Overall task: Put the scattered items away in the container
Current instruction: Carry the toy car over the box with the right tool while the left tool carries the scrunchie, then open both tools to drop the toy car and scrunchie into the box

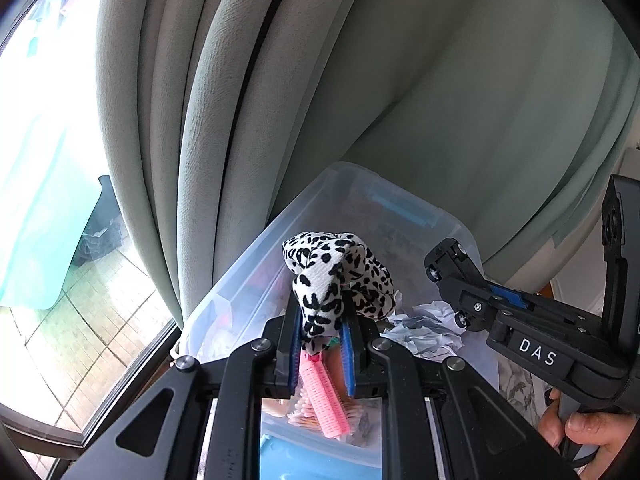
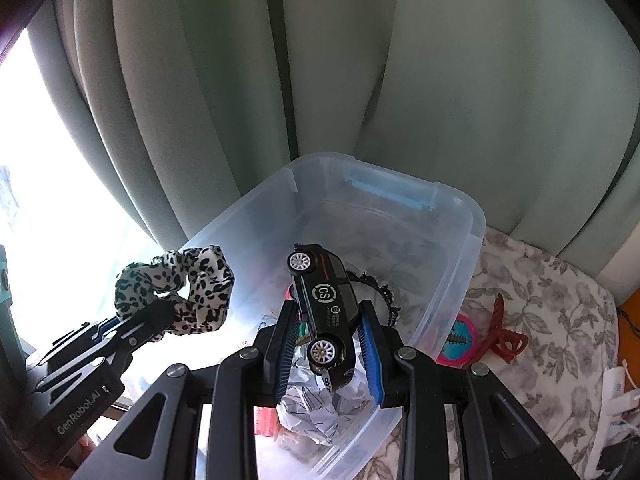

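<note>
My left gripper (image 1: 322,330) is shut on a black-and-white leopard-print scrunchie (image 1: 336,280) and holds it above the clear plastic container (image 1: 240,276). The scrunchie also shows in the right wrist view (image 2: 176,288). My right gripper (image 2: 328,344) is shut on a black toy car (image 2: 326,312) and holds it nose-up over the same container (image 2: 460,248). Inside the container lie a pink hair roller (image 1: 324,400), crumpled paper (image 2: 316,408) and a black spiky hairband (image 2: 384,292). The right gripper shows at the right of the left wrist view (image 1: 444,280).
A pale green curtain (image 2: 440,80) hangs right behind the container. On the floral cloth (image 2: 552,304) to the right lie a red claw clip (image 2: 504,332) and a pink-rimmed round item (image 2: 460,340). A window with a tiled floor outside (image 1: 80,300) is to the left.
</note>
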{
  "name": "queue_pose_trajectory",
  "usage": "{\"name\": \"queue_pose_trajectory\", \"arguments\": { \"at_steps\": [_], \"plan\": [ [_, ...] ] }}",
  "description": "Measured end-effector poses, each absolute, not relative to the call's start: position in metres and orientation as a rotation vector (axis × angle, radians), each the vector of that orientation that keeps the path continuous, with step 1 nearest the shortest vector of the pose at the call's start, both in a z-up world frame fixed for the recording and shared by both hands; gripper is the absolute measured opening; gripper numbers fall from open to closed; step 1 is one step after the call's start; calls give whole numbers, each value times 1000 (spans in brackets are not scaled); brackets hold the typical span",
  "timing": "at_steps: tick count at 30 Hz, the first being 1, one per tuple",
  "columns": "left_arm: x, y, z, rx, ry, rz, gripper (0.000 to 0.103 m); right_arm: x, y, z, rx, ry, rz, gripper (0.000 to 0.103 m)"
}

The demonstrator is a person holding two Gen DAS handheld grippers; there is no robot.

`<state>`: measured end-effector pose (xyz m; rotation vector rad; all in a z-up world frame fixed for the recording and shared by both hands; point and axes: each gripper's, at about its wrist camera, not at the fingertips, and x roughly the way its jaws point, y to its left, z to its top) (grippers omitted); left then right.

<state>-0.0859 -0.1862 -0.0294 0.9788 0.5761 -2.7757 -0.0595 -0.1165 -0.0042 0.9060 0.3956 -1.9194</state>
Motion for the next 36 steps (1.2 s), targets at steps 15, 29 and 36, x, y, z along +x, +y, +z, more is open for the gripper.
{"name": "queue_pose_trajectory", "arguments": {
  "at_steps": [15,29,36],
  "plan": [
    [-81,-222,-18,971,586,-2769,45,-57,-112,-1,894,393,-1944,37],
    [-66,-216,-5,982,576,-2762,59,-60,-120,-7,905,384,-1953,54],
    [-64,-206,-5,970,559,-2753,67,-57,-110,-4,913,367,-1956,57]
  ]
}}
